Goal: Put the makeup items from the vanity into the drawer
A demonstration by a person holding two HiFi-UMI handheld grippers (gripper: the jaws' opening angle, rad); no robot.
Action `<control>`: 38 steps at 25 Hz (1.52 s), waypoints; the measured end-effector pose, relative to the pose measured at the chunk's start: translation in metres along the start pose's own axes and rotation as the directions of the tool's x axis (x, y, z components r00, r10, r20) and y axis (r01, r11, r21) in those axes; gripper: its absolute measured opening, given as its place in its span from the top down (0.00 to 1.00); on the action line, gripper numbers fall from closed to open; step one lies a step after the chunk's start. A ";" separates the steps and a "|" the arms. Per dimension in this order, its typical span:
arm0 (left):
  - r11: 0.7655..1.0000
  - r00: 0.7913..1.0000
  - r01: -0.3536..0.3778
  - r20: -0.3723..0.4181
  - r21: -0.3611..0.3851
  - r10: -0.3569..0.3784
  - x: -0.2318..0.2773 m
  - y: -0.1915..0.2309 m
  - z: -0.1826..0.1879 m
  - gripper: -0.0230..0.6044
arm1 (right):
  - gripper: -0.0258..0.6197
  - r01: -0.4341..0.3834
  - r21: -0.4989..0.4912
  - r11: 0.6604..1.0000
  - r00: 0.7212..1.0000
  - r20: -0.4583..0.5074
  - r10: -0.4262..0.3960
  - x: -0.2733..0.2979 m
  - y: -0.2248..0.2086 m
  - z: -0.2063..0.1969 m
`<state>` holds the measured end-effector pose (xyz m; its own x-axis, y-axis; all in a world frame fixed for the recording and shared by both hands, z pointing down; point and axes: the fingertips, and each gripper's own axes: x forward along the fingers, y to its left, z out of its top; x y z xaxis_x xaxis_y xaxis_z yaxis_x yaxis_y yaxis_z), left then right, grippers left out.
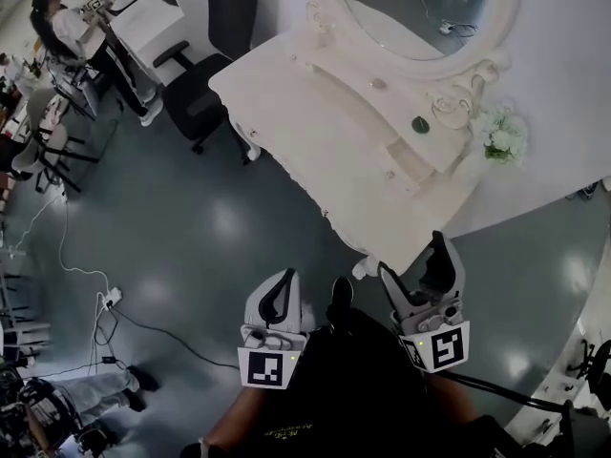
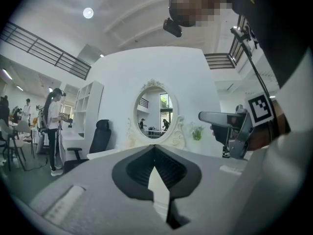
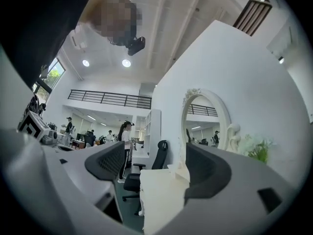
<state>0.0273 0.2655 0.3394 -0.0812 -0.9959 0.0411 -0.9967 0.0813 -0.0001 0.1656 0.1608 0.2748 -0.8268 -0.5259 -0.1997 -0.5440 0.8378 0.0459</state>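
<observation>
The white vanity (image 1: 315, 132) with its oval mirror (image 1: 420, 8) stands ahead of me, at the upper right of the head view. A dark green makeup item (image 1: 421, 124) lies on its raised shelf near the mirror's foot, and a small pale item (image 1: 379, 84) lies further left. The vanity's drawer fronts (image 1: 406, 165) look closed. My left gripper (image 1: 284, 286) hangs low over the floor, shut and empty, its tips touching (image 2: 154, 150). Beside it my right gripper (image 1: 418, 271) is open wide with nothing between its pads (image 3: 156, 168). Both are well short of the vanity.
A vase of white flowers (image 1: 501, 136) stands at the vanity's right end. A black office chair (image 1: 205, 74) sits by its left corner. A person (image 1: 57, 27) works at a desk at far left. Cables and a power strip (image 1: 107, 299) lie on the grey floor.
</observation>
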 end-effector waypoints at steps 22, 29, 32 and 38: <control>0.977 0.976 0.210 -0.069 0.026 -0.208 0.250 0.154 0.001 0.93 | 0.36 0.151 -0.136 0.979 0.983 -0.085 -0.163 0.253 -0.130 -0.061; 0.975 0.970 0.224 -0.097 -0.001 -0.223 0.288 0.201 -0.010 0.93 | 0.36 0.132 -0.207 0.970 0.975 -0.152 -0.165 0.320 -0.154 -0.092; 0.977 0.971 0.211 -0.110 -0.009 -0.210 0.300 0.210 -0.015 0.93 | 0.36 0.113 -0.210 0.971 0.967 -0.201 -0.156 0.340 -0.170 -0.114; 0.987 0.977 0.159 -0.139 -0.034 -0.162 0.323 0.225 -0.025 0.93 | 0.37 0.100 -0.195 0.976 0.923 -0.348 -0.165 0.374 -0.216 -0.185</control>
<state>-0.2230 -0.0369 0.3772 0.0829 -0.9803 0.1794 -0.9962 -0.0769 0.0404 -0.0529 -0.2440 0.3710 -0.7233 -0.6744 0.1486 -0.6418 0.7359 0.2158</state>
